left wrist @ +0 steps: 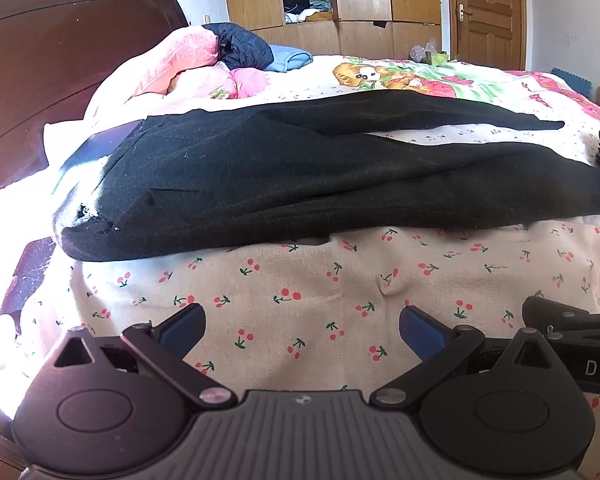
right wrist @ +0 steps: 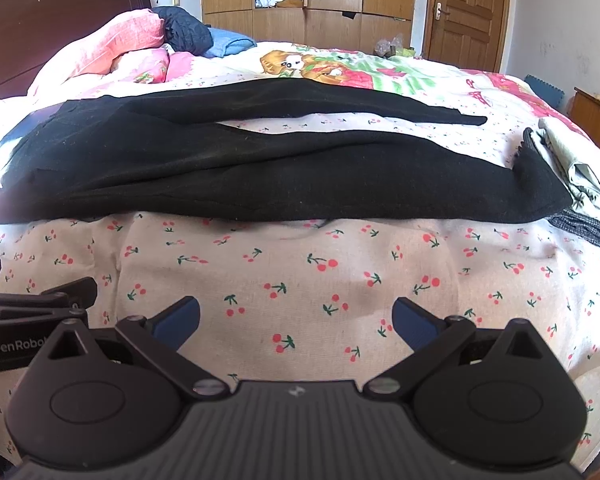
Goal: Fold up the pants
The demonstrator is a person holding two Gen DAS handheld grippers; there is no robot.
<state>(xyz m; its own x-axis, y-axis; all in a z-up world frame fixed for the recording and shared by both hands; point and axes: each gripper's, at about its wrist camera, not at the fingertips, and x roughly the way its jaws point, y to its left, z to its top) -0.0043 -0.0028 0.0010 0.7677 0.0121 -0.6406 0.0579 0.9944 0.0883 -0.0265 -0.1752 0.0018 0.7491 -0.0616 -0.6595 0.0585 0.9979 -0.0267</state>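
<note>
Black pants lie spread flat across the bed, waist at the left, two legs running right with a gap between them; they also show in the right wrist view. My left gripper is open and empty, over the cherry-print sheet in front of the pants' near edge. My right gripper is open and empty, also short of the near leg. Each gripper's side shows in the other's view: the right one and the left one.
A pink quilt, a dark jacket and a blue cloth are piled by the brown headboard. Light and grey clothes lie at the right by the leg ends. Wooden wardrobes and a door stand behind.
</note>
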